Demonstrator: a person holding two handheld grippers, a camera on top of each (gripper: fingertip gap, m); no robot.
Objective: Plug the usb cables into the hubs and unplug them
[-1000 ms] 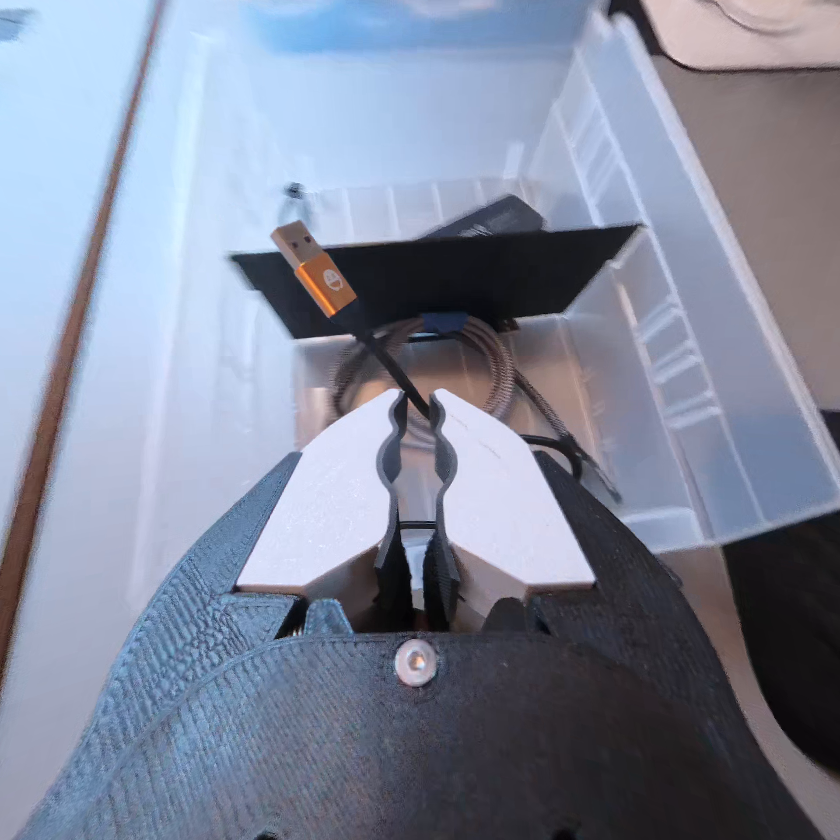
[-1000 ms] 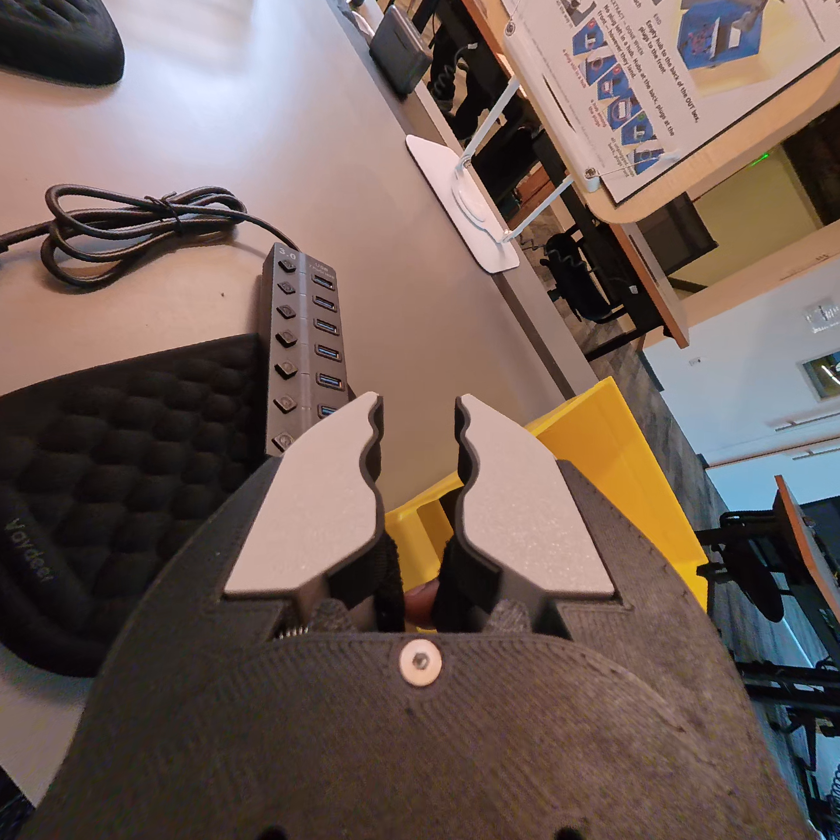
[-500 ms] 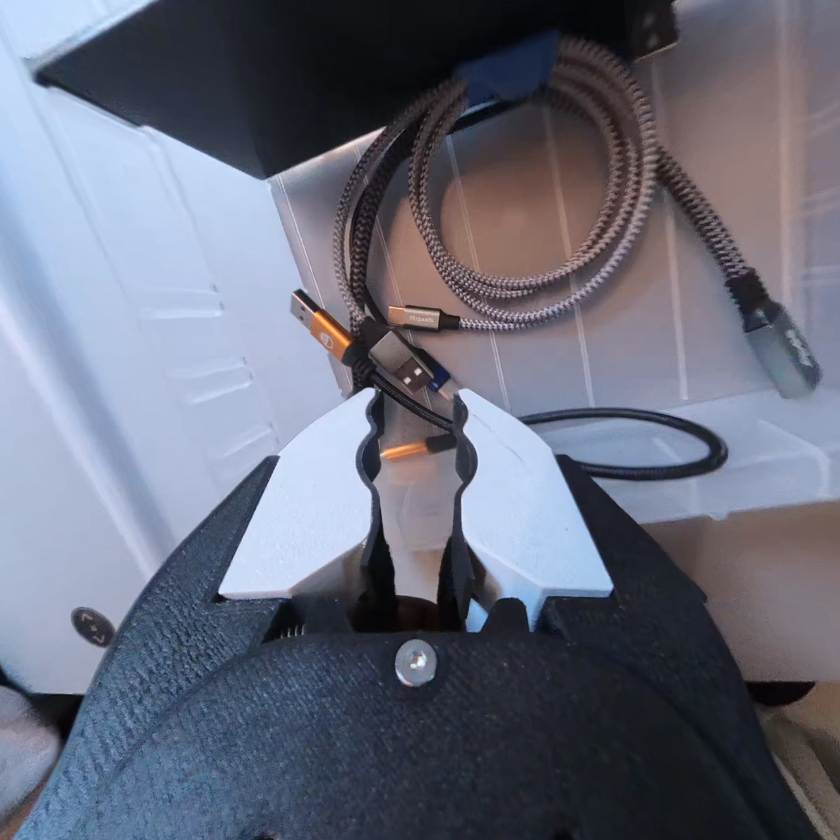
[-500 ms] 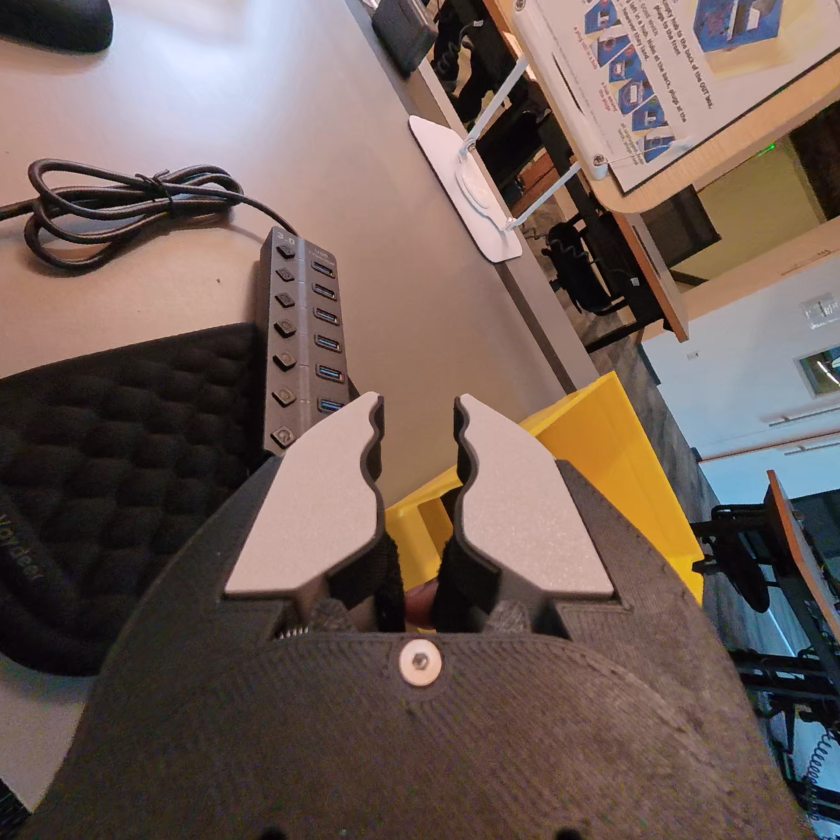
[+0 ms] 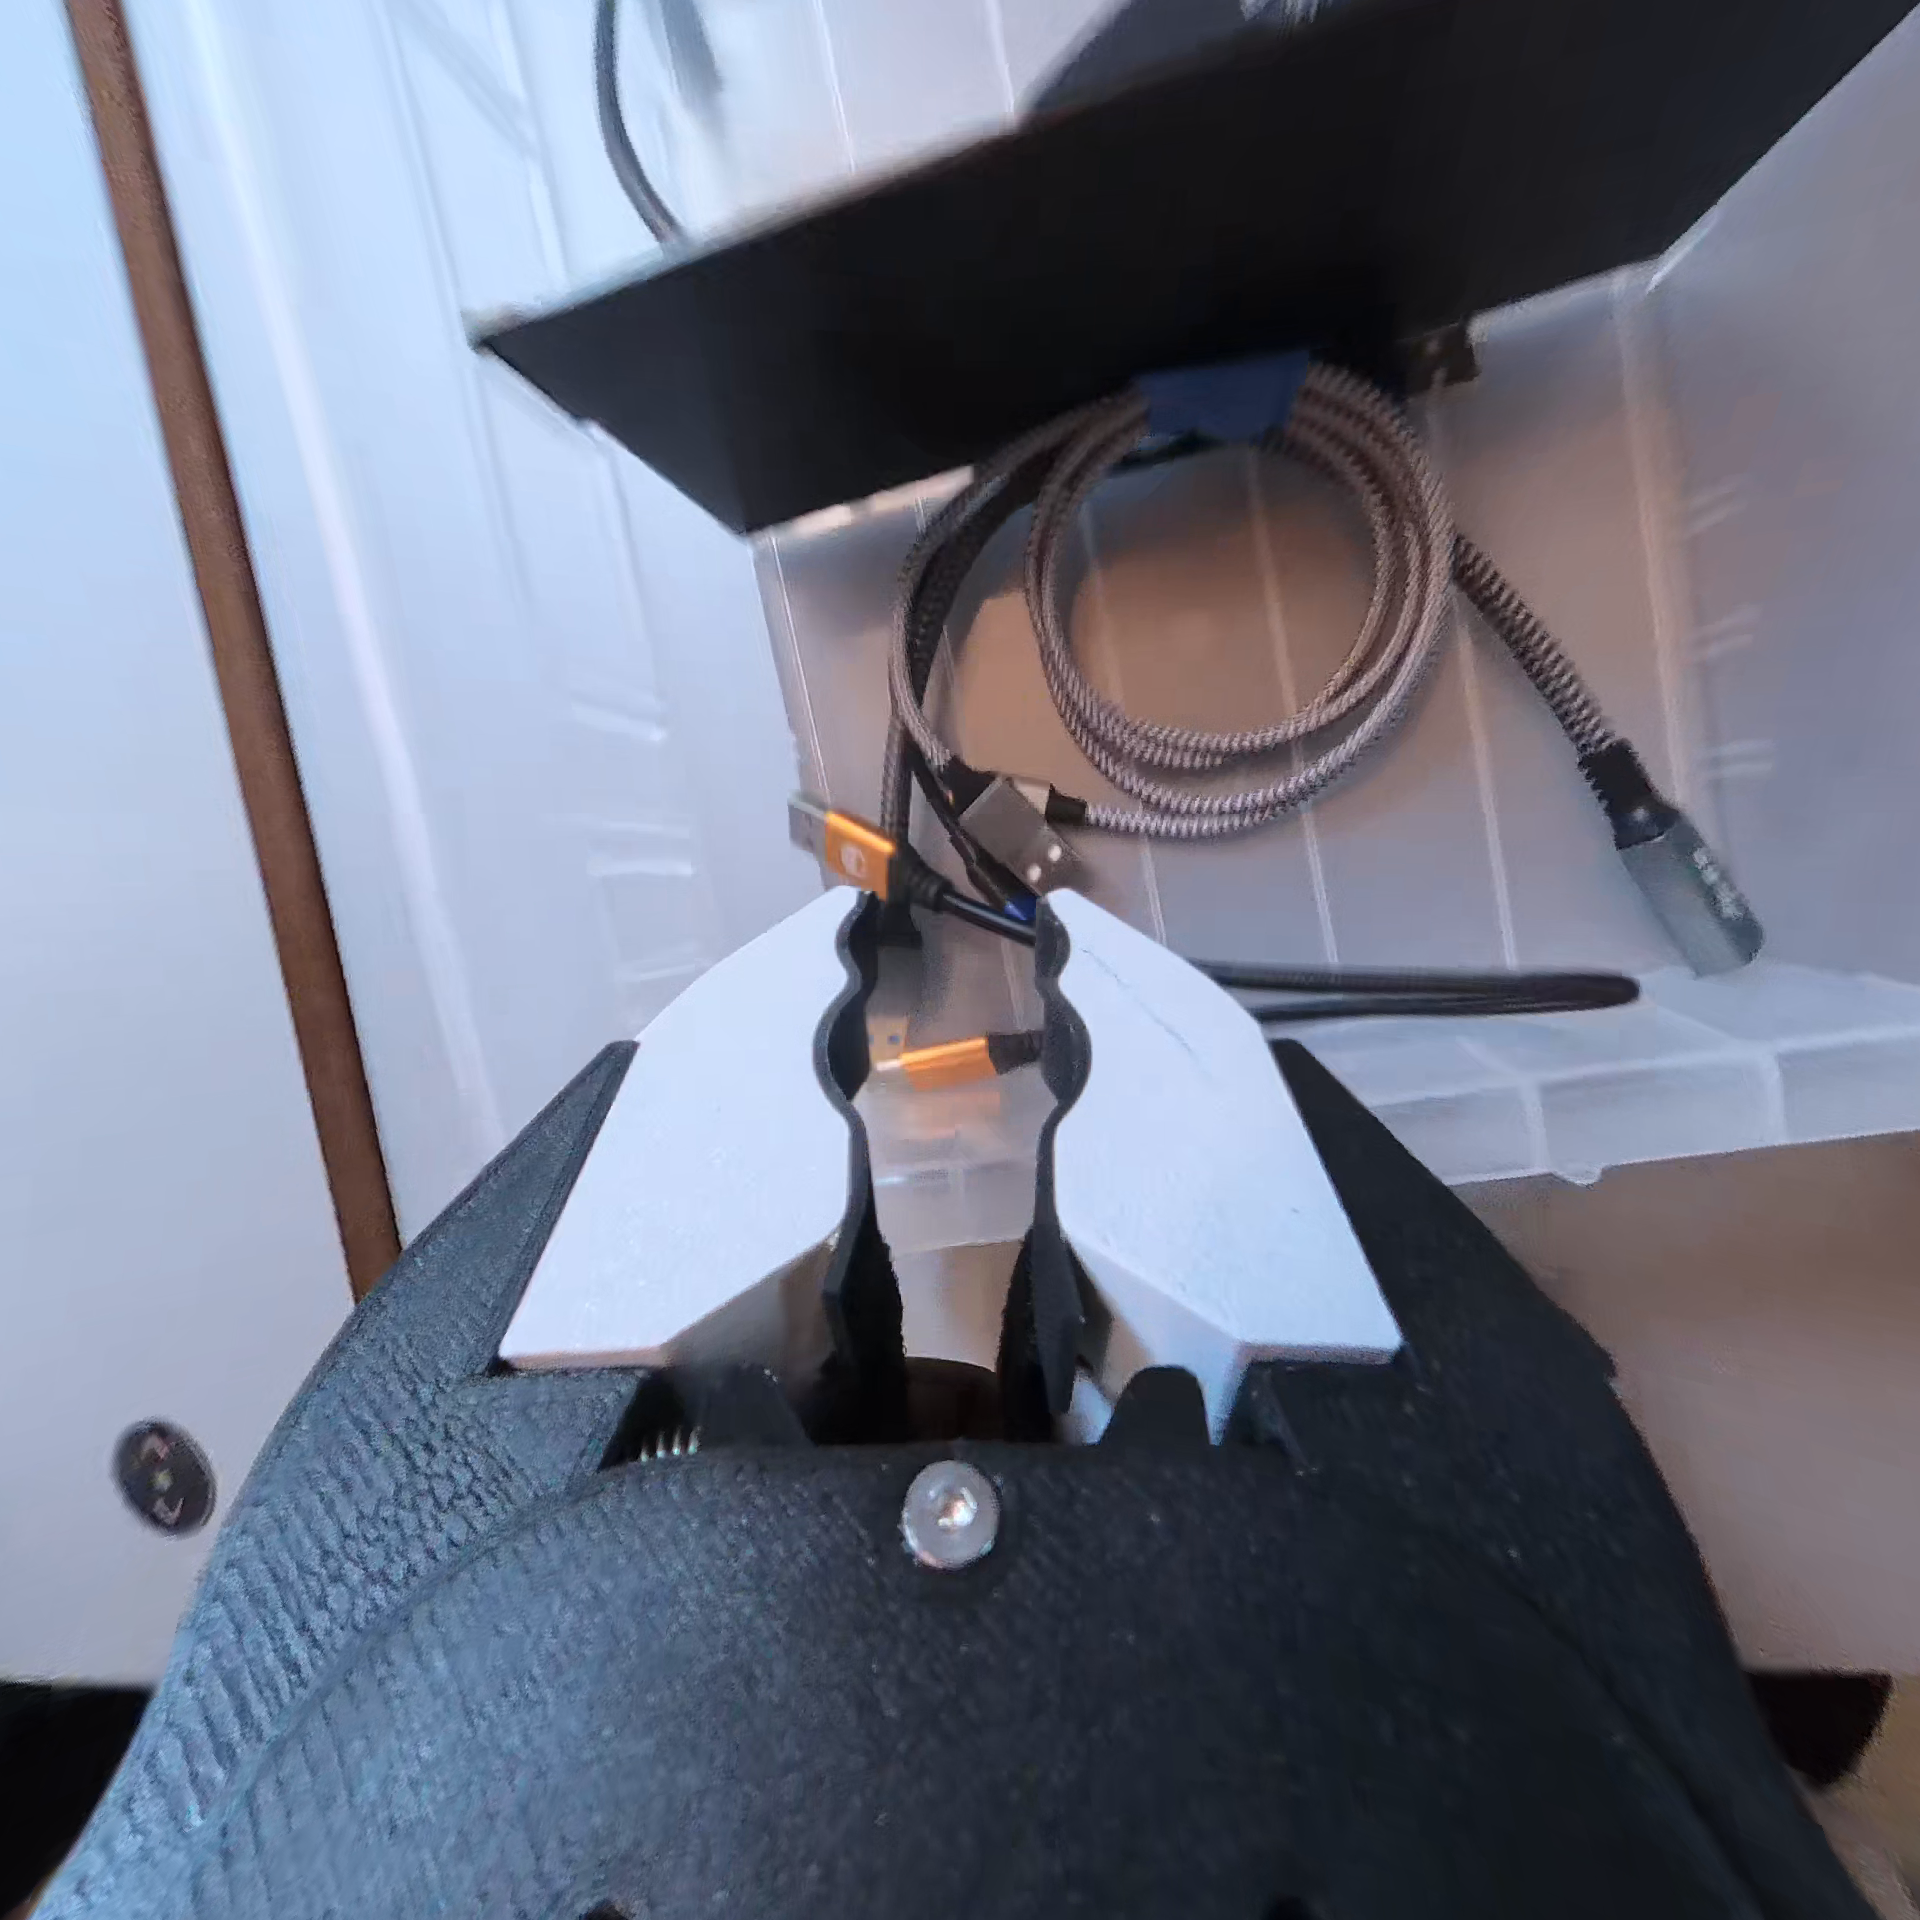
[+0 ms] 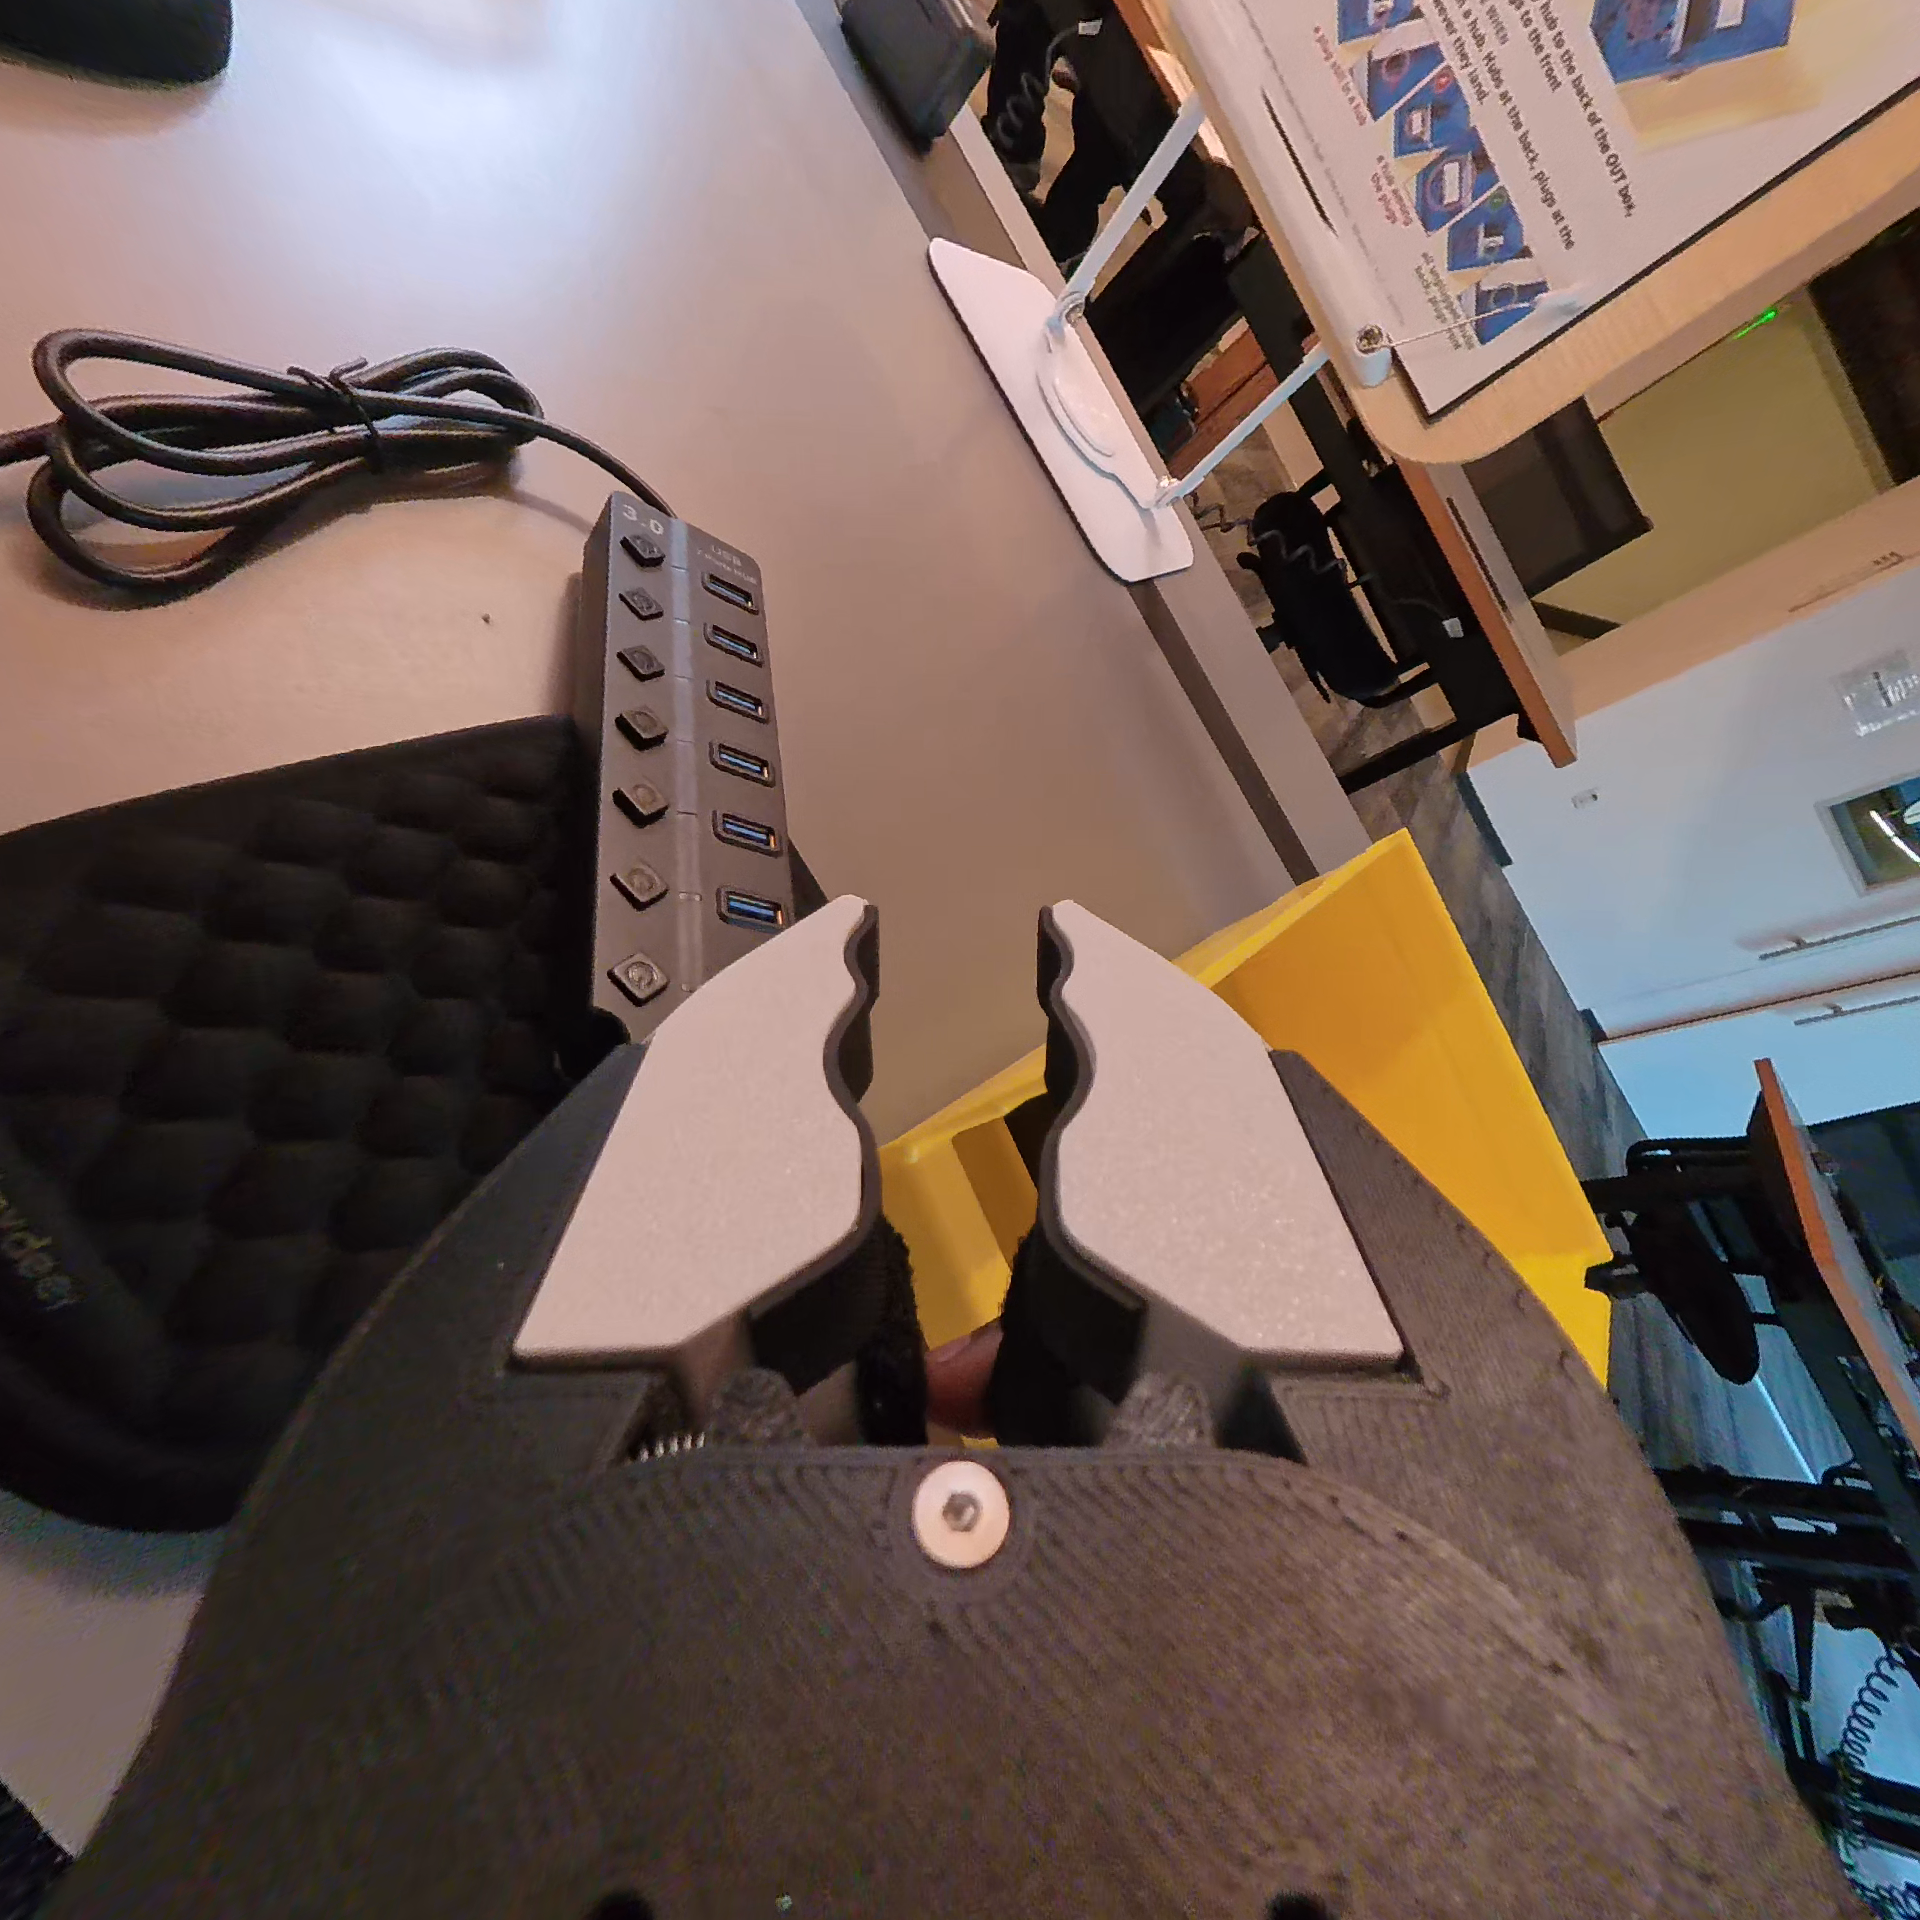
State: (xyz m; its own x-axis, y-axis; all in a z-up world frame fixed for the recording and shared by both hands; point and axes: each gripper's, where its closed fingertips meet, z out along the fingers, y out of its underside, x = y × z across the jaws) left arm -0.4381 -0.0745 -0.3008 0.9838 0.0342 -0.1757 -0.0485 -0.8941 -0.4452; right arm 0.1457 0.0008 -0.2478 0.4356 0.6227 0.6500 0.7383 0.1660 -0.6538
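My left gripper (image 5: 948, 914) is open and empty, just above the near compartment of a clear plastic bin (image 5: 1558, 1070). In the bin lies a black cable with an orange USB plug (image 5: 844, 852) and a small orange plug (image 5: 951, 1062) at its ends, right at my fingertips. A coiled grey braided cable (image 5: 1247, 748) with grey plugs lies beside it. My right gripper (image 6: 956, 920) is open and empty, hovering just right of a black USB hub (image 6: 686, 769) with several ports and buttons. No cable is plugged into the ports that show.
A black divider (image 5: 1039, 343) crosses the bin beyond the cables. The hub lies against a black padded mat (image 6: 260, 987); its own cord is bundled (image 6: 260, 436) on the grey table. A yellow bin (image 6: 1351, 1039) sits under my right gripper. A white stand (image 6: 1060, 405) holds an instruction board.
My left gripper has opened and let go of the black orange-plug cable, which now lies in the clear bin. The left gripper dropped closer to the bin. The right gripper barely moved.
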